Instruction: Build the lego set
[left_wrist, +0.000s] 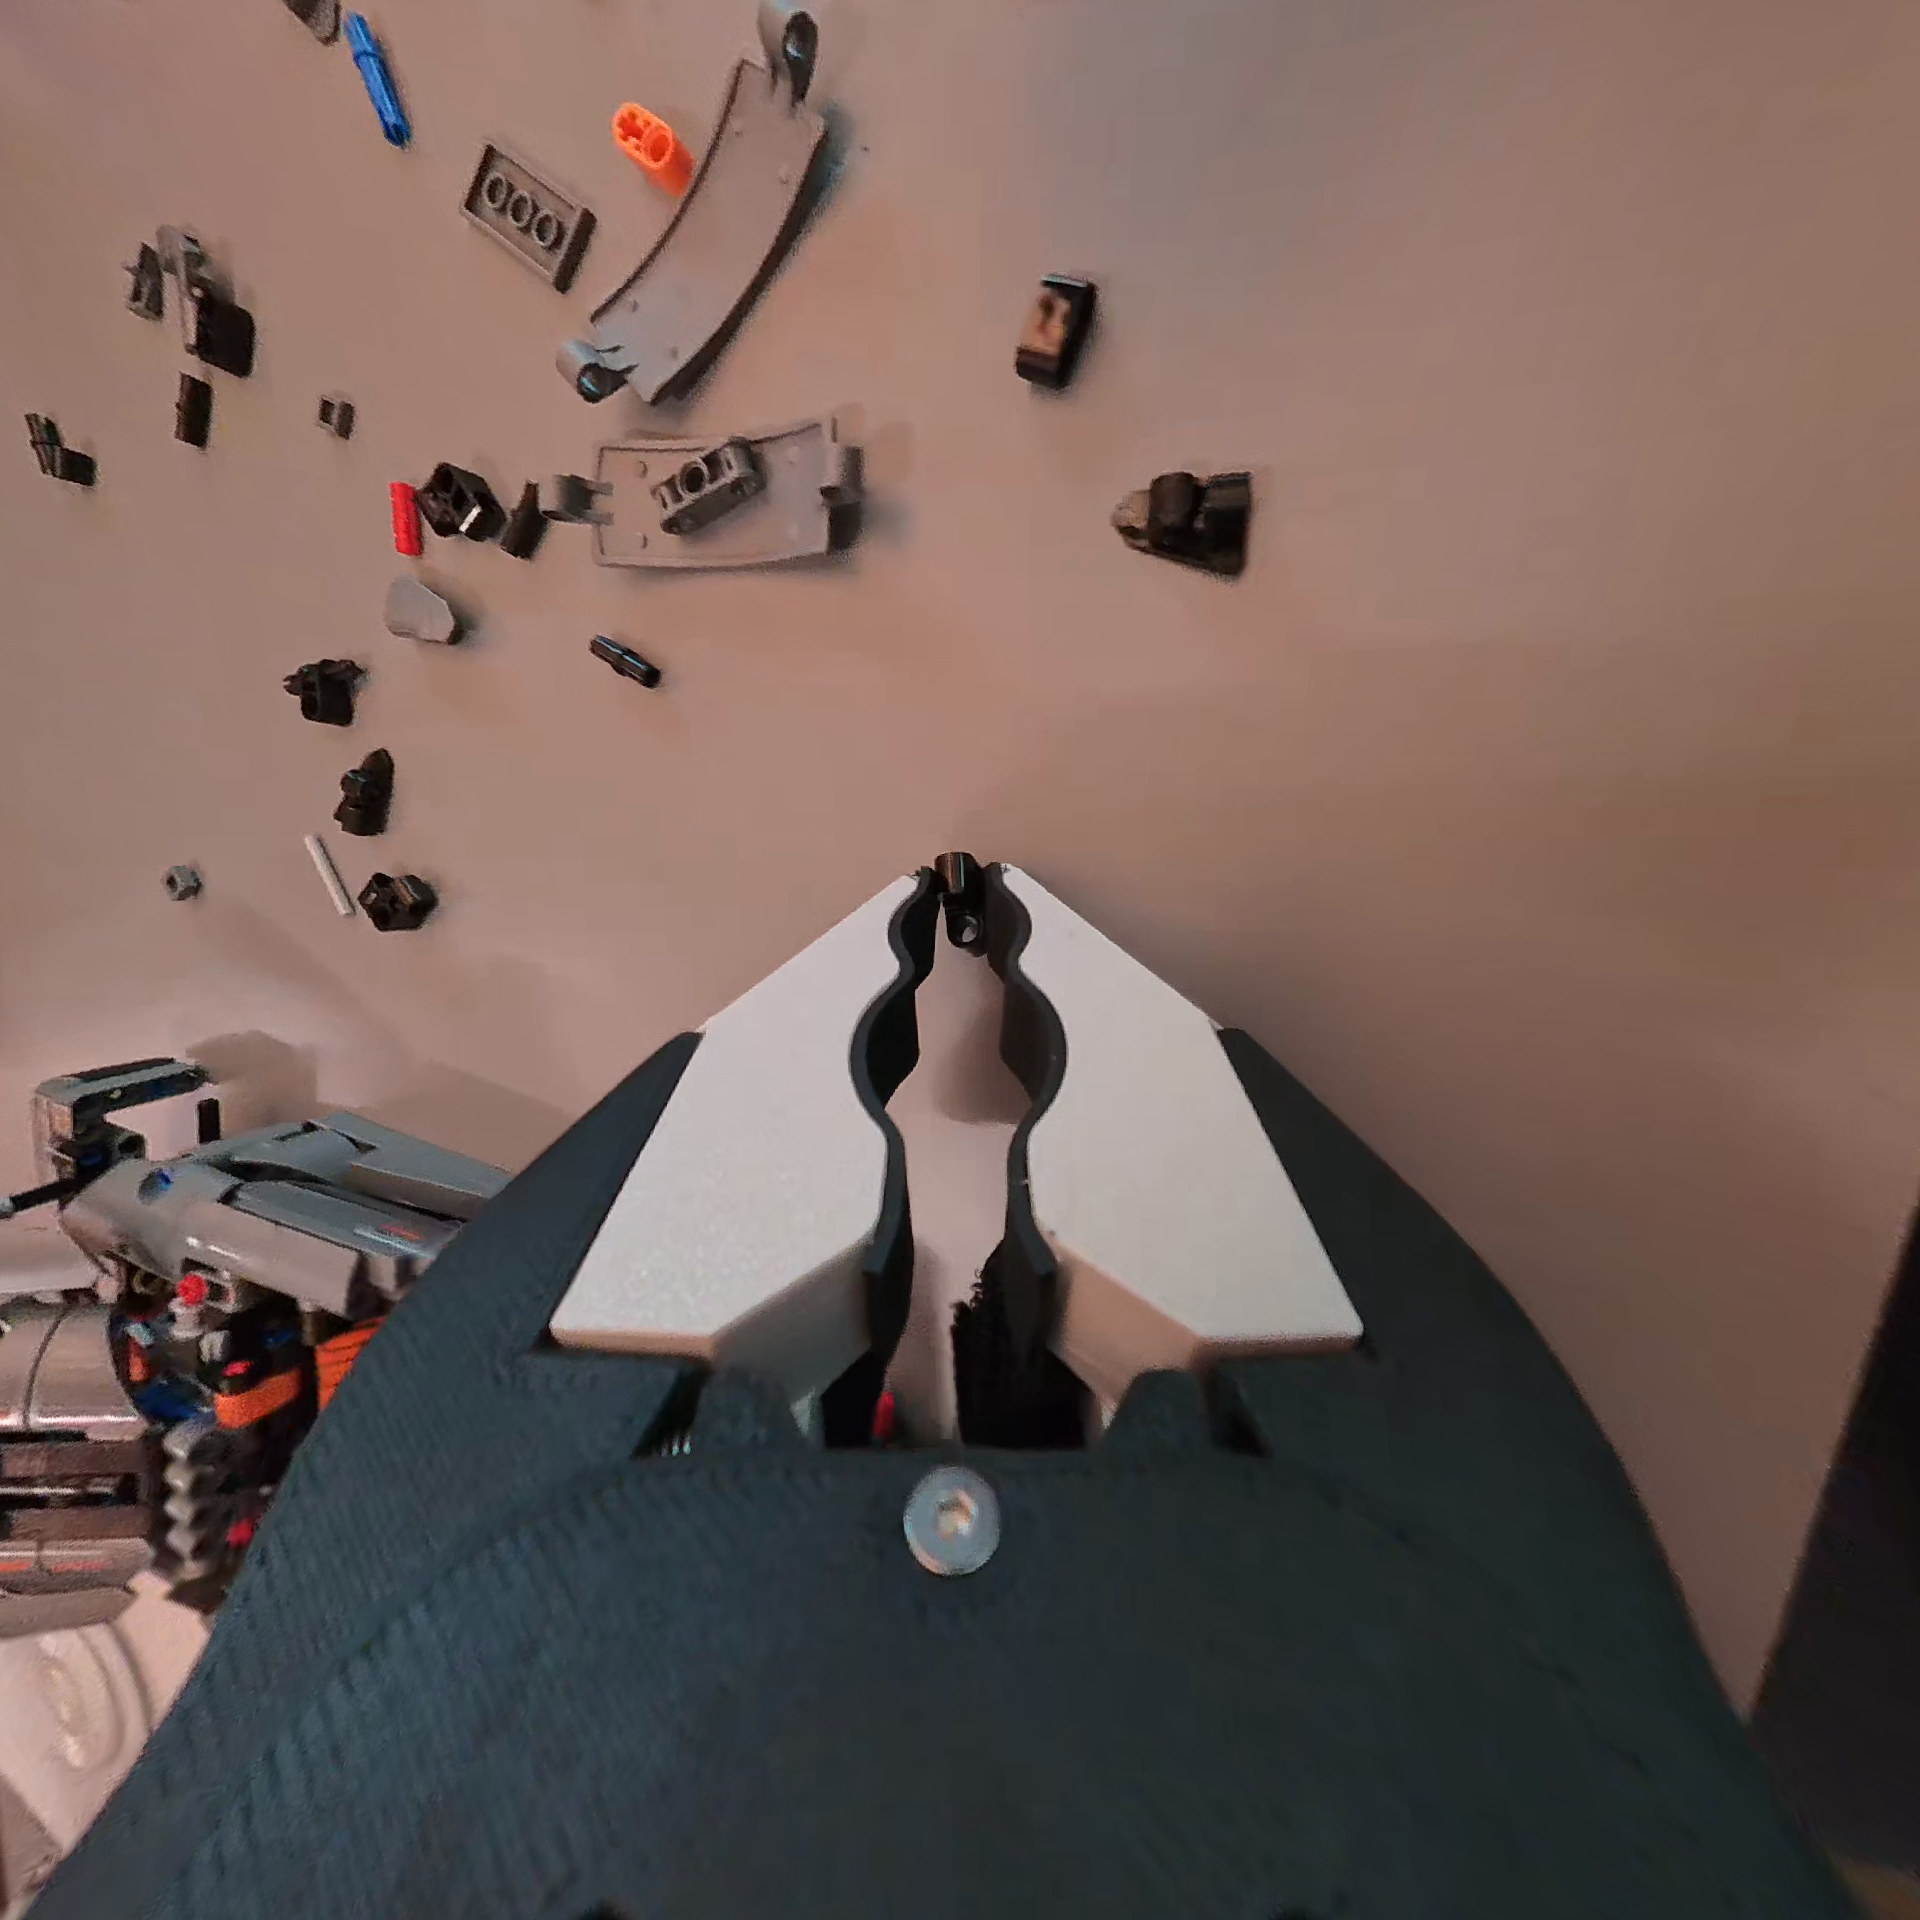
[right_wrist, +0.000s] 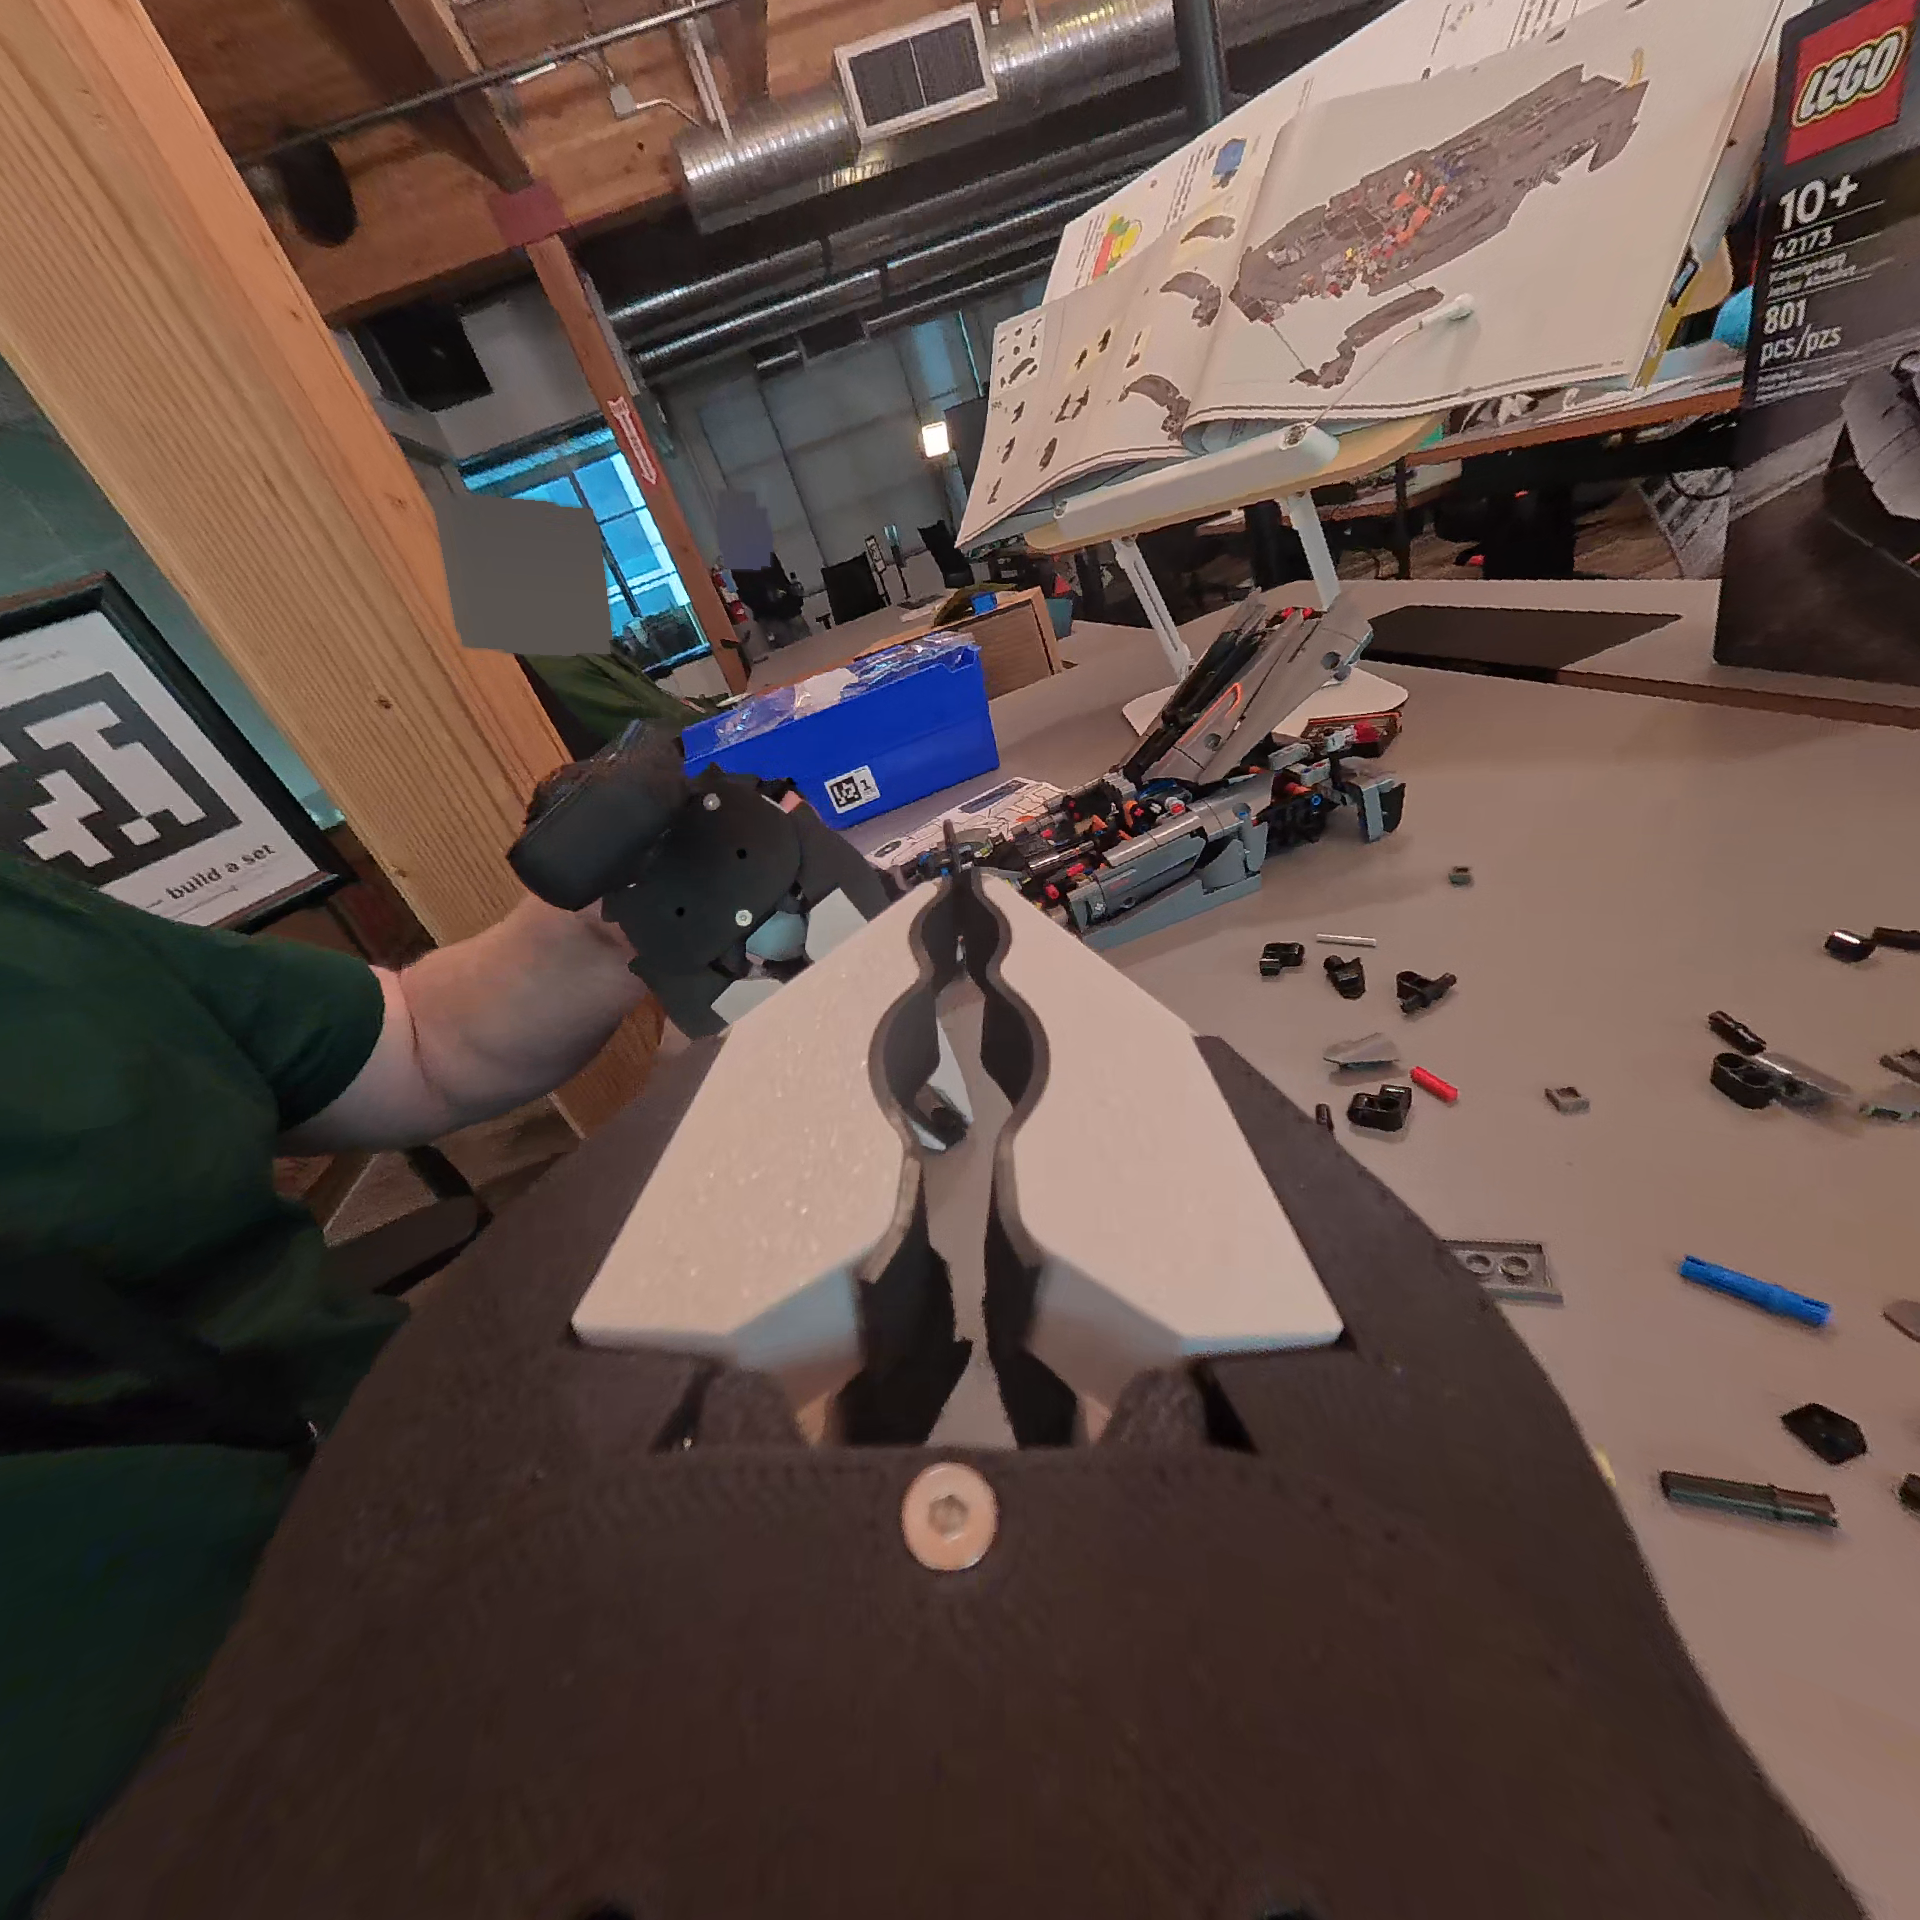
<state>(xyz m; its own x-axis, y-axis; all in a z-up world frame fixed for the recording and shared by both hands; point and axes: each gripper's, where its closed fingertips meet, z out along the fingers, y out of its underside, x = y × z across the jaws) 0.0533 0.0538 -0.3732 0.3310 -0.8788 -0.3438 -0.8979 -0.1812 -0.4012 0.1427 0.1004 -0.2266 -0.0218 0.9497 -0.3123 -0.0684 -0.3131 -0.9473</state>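
My left gripper (left_wrist: 956, 896) is shut on a small black connector piece (left_wrist: 958, 883) at its tips, held above the tan table (left_wrist: 1351, 520). The partly built grey model (left_wrist: 270, 1216) lies low on the left; in the right wrist view it (right_wrist: 1174, 842) lies beyond my right gripper (right_wrist: 961, 888). The right gripper's jaws are closed. A thin black rod (right_wrist: 951, 840) shows just past its tips; I cannot tell whether it is held or part of the model. The left gripper's black housing (right_wrist: 686, 862), held in a hand, sits just left of it.
Loose parts lie scattered: two curved grey panels (left_wrist: 707, 239) (left_wrist: 717, 504), an orange connector (left_wrist: 652, 145), a blue pin (right_wrist: 1756, 1291) and black pieces (left_wrist: 1184, 520). An open instruction book on a stand (right_wrist: 1351, 260), the set's box (right_wrist: 1829, 416) and a blue bin (right_wrist: 852, 727) stand behind. The gap from one gripper's tips to the other's is roughly 20 centimetres.
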